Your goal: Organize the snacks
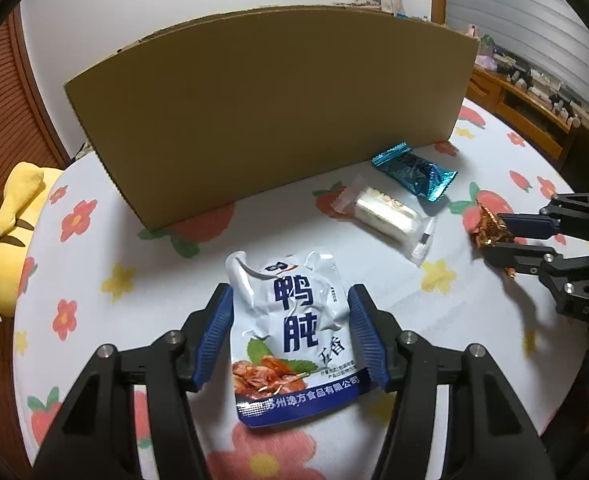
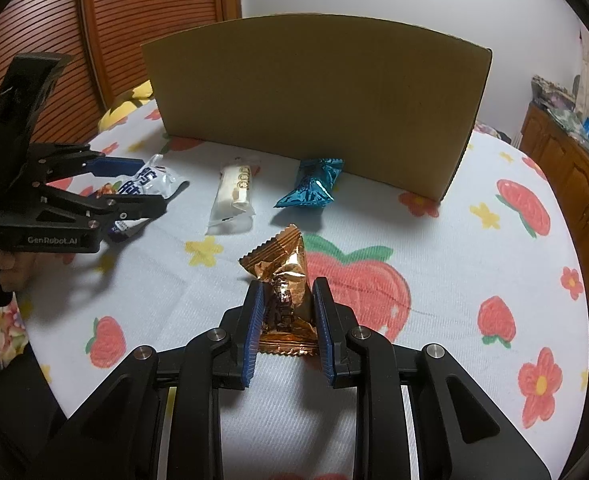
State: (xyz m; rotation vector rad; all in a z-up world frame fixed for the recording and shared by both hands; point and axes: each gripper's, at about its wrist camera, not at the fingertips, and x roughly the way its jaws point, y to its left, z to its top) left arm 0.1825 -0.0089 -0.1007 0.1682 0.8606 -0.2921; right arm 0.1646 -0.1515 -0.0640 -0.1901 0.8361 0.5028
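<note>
left gripper (image 1: 290, 340) pinching white pouch (image 1: 294, 344) mid-sides | right gripper (image 2: 288, 330) squeezing gold wrapper (image 2: 286, 288) | both looking light, crinkly, slippery

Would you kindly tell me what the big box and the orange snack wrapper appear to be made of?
The box looks like plain matte brown cardboard, with rough corrugated-looking top edges. The orange wrapper between the right tongs seems metallised plastic film: shiny, crinkled, with a serrated seal.

Teal wrapper (image 1: 414, 175); copper wrapper (image 2: 286, 280); floral tablecloth (image 2: 474, 320).
</note>
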